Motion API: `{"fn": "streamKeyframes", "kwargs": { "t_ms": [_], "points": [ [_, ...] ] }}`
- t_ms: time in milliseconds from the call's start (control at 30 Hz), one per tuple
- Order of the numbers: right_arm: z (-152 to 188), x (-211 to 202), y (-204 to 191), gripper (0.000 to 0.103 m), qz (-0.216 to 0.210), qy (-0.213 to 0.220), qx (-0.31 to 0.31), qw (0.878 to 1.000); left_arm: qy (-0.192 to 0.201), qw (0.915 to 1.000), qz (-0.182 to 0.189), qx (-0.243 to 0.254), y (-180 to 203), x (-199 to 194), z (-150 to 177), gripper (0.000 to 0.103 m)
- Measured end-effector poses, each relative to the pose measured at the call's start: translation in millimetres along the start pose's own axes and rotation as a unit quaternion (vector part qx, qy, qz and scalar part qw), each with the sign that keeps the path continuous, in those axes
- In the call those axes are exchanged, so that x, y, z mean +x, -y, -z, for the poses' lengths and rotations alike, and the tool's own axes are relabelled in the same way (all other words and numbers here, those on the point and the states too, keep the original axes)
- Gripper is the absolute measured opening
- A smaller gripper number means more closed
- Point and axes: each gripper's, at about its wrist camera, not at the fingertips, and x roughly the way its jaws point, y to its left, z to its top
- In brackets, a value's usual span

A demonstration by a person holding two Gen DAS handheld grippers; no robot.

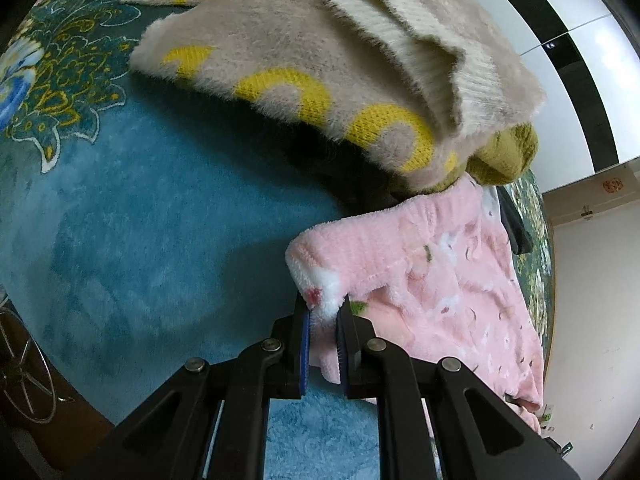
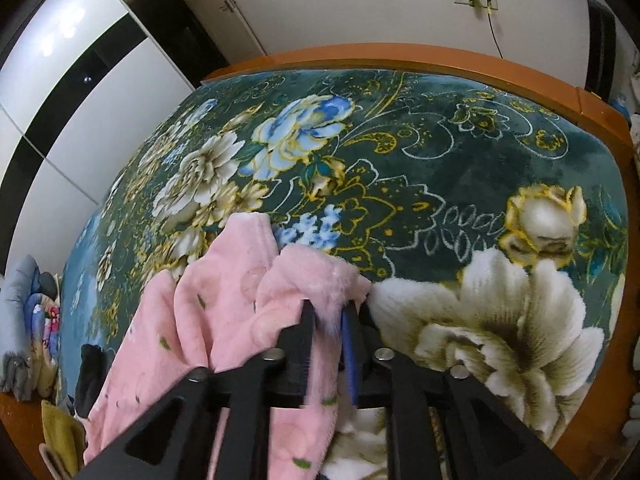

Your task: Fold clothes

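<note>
A pink fleece garment (image 1: 440, 272) with small flower prints hangs between my two grippers above a floral bed blanket. My left gripper (image 1: 325, 304) is shut on the garment's ribbed white-and-pink corner. My right gripper (image 2: 330, 308) is shut on another fuzzy pink edge of the same garment (image 2: 224, 300), which drapes down to the left below it. A beige fluffy sweater (image 1: 320, 64) with yellow rings lies on the bed beyond the left gripper.
The bed has a teal blanket (image 1: 140, 220) with large flowers (image 2: 500, 320) and an orange wooden frame (image 2: 400, 56). An olive-yellow knit piece (image 1: 508, 152) lies beside the sweater. A black-and-white wardrobe (image 2: 80, 72) stands by the bed. A dark item (image 2: 90, 376) lies near the bed edge.
</note>
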Motion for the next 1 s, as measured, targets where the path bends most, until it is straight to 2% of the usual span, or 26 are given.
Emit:
{"fn": "streamKeyframes", "kwargs": {
  "t_ms": [33,100,200,467,500,567,633,733,900,1000],
  "points": [
    [0,-5,-1,0.046,-0.005,0.004,-0.005,1.0,0.002,1.0,0.001,0.001,0,-2,1,0.012],
    [0,-16,-4,0.053,-0.016,0.013,-0.014,1.0,0.004,1.0,0.003,0.006,2,-5,3,0.012],
    [-1,-36,-9,0.06,-0.025,0.03,-0.031,0.999,0.006,0.9999,0.006,0.012,4,-9,6,0.012],
    [9,-71,-18,0.063,-0.028,0.057,-0.074,0.995,0.008,0.9995,0.015,0.026,14,-19,13,0.012],
    [12,-74,-22,0.063,-0.033,0.059,-0.076,0.995,0.005,0.9995,0.015,0.028,18,-19,15,0.012],
    [22,-81,-31,0.063,-0.074,0.06,-0.085,0.992,0.009,0.9991,0.016,0.037,33,-18,16,0.012],
    [33,-83,-41,0.065,-0.094,0.049,-0.103,0.989,0.011,0.9988,0.02,0.042,37,-21,18,0.012],
    [54,-84,-54,0.065,-0.102,0.031,-0.139,0.985,0.01,0.9984,0.025,0.049,32,-31,25,0.012],
    [78,-88,-54,0.065,-0.127,0.013,-0.134,0.983,0.001,0.9982,0.034,0.05,38,-21,29,0.012],
    [92,-91,-53,0.065,-0.125,0.004,-0.135,0.983,-0.002,0.9976,0.042,0.055,37,-25,30,0.012]
  ]
}}
